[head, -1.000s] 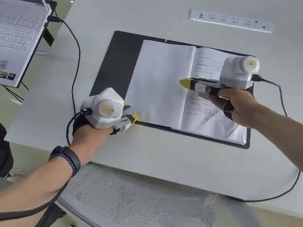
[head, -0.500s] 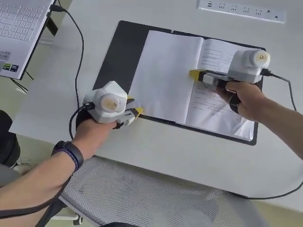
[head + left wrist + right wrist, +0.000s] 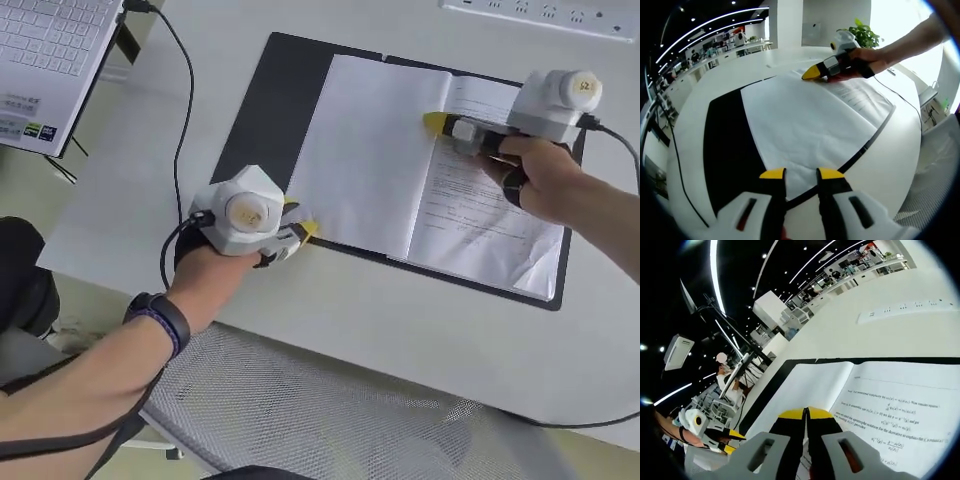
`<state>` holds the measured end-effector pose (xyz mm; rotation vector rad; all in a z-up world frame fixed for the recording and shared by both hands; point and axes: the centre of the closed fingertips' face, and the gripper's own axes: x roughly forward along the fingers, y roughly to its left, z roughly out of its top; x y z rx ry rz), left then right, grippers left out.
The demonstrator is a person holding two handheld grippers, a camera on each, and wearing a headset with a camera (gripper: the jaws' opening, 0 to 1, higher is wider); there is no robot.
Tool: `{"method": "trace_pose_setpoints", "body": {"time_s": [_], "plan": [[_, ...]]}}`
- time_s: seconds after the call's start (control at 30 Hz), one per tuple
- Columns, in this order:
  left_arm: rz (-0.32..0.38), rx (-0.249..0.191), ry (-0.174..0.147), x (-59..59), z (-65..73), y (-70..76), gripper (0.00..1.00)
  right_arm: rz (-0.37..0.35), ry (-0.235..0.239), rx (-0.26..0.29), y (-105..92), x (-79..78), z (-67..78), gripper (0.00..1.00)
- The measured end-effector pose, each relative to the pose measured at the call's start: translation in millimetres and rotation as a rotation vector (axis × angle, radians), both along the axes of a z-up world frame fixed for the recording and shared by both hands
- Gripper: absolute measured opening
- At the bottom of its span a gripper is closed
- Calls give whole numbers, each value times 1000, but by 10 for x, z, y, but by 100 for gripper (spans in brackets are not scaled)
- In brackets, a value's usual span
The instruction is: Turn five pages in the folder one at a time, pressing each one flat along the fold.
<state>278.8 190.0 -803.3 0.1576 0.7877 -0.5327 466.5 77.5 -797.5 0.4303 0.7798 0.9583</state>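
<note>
Your right tool (image 3: 433, 124) is shut tight. Its tip sits on the fold (image 3: 420, 190), near the top of the folder (image 3: 262, 110). I think you are pressing the white page (image 3: 365, 150) flat. Next, slide the tip down the fold toward you. Your left tool (image 3: 308, 229) has its jaws a little apart and holds nothing. It rests by the page's near corner. The folder lies open on the desk (image 3: 400, 320), close to the near edge. The laptop (image 3: 50, 50) and power strip (image 3: 540, 15) are well apart, so you have room.

White table (image 3: 380, 310) with open folder (image 3: 265, 110), power strip (image 3: 540, 18), black cable (image 3: 186, 100)
</note>
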Motion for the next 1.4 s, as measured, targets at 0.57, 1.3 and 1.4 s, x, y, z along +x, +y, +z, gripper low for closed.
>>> {"method": "trace_pose_setpoints", "body": {"time_s": [0.57, 1.3, 1.4], "plan": [[9, -10, 6, 24, -15, 24, 20, -129, 35, 34, -17, 476, -25, 0], [17, -17, 5, 16, -19, 16, 22, -272, 85, 113, -83, 743, -82, 0], [17, -17, 5, 14, -14, 15, 22, -233, 85, 126, -51, 585, -75, 0]]}}
